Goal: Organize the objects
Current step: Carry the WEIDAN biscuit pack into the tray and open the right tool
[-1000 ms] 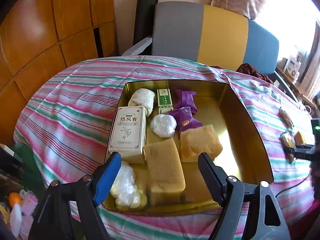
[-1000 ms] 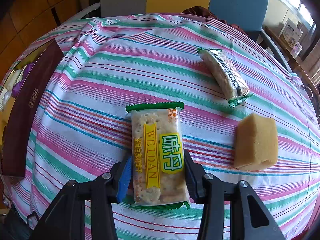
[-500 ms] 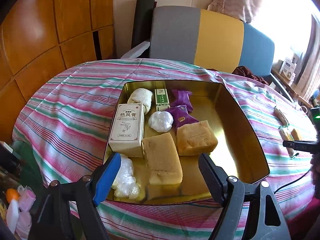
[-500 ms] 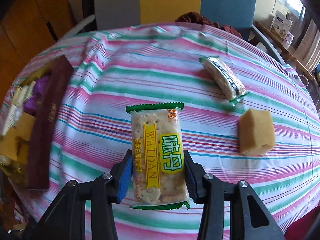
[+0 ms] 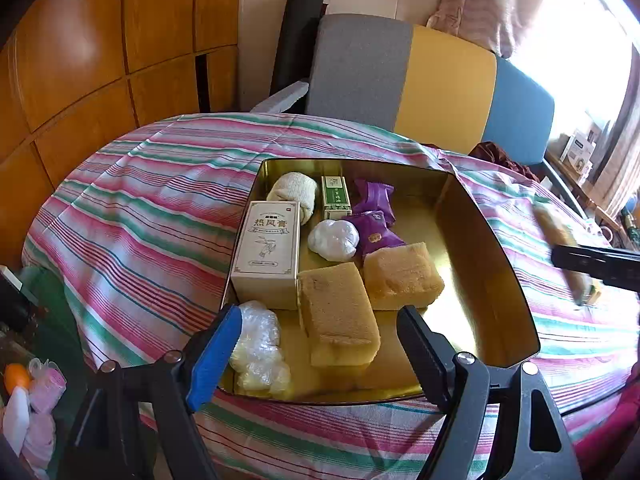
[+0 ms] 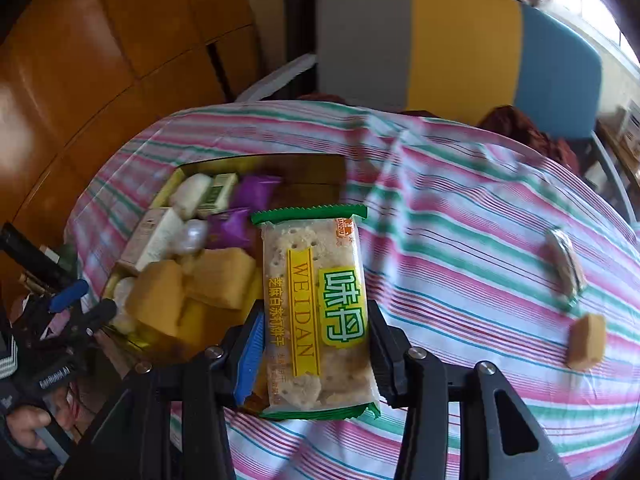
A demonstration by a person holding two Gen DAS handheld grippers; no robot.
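Right claw (image 6: pixel 316 354) clenched on cracker packet (image 6: pixel 314 304) at lower centre, above the gold tin's (image 5: pixel 486 264) near edge. Light, crinkly, brittle inside: best pinched gently by the long sides. Left claw (image 5: pixel 320 344) released, empty, low in frame. Sponges (image 5: pixel 338 312) and box (image 5: pixel 268 252) crowding tin's left; right side bare. Second packet (image 6: pixel 566 266) and sponge cube (image 6: pixel 587 342) on striped desk (image 6: pixel 460 240), right.
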